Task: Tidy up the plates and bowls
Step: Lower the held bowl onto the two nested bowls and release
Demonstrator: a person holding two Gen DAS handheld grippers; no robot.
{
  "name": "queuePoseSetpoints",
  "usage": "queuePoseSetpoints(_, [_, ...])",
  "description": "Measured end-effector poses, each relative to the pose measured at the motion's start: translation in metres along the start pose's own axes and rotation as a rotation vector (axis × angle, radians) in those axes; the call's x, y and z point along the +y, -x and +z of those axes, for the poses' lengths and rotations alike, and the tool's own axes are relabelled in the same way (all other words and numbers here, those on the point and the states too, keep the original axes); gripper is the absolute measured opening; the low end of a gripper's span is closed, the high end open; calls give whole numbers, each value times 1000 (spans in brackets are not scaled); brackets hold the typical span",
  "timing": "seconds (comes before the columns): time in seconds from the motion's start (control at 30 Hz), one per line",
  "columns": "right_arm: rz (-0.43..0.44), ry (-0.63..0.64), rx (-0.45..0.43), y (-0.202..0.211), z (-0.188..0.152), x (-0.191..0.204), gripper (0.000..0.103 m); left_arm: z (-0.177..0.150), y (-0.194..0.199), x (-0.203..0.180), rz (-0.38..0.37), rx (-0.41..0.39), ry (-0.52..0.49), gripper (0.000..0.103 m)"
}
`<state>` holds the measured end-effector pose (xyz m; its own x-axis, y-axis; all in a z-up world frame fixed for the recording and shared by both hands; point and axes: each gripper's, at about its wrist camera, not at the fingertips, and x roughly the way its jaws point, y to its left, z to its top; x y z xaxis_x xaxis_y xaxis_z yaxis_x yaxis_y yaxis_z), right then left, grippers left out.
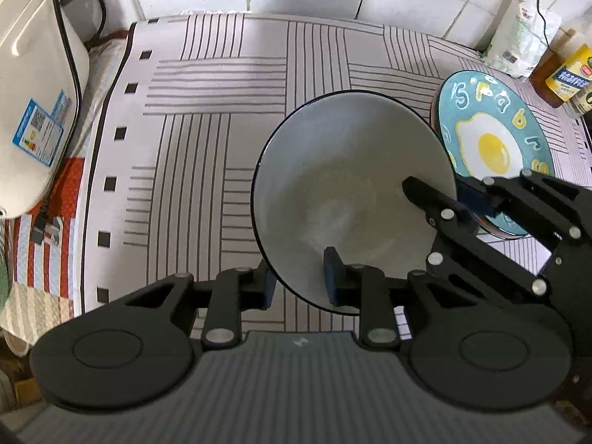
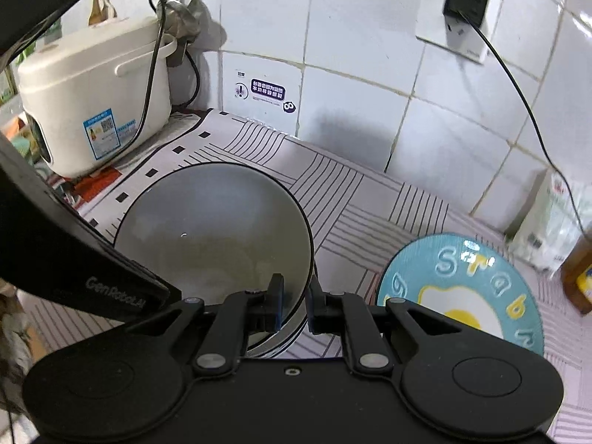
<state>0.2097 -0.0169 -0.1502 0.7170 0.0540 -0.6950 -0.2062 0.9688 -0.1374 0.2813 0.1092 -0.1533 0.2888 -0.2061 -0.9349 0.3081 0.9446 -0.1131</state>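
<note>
The right gripper (image 2: 294, 309) is clamped on the bowl's (image 2: 214, 229) near rim, while the left gripper (image 1: 299, 281) straddles its own near rim slackly, the plate (image 2: 462, 288) lying to the right.

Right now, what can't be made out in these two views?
- Bowl underside: hidden by its own wall, both views.
- Egg plate near edge: covered by the right gripper in the left view, cut by the gripper body in the right.
- Wall sticker text: too small.
</note>
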Motion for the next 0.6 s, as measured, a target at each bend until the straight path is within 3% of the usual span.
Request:
queuePoseSetpoints(0.33, [-57, 79, -8, -10, 0, 2, 16, -3, -2, 0, 2, -26, 1, 24])
queuePoseSetpoints(0.6, [-18, 9, -39, -4, -7, -5, 21, -10, 6, 0, 1, -73, 10, 24])
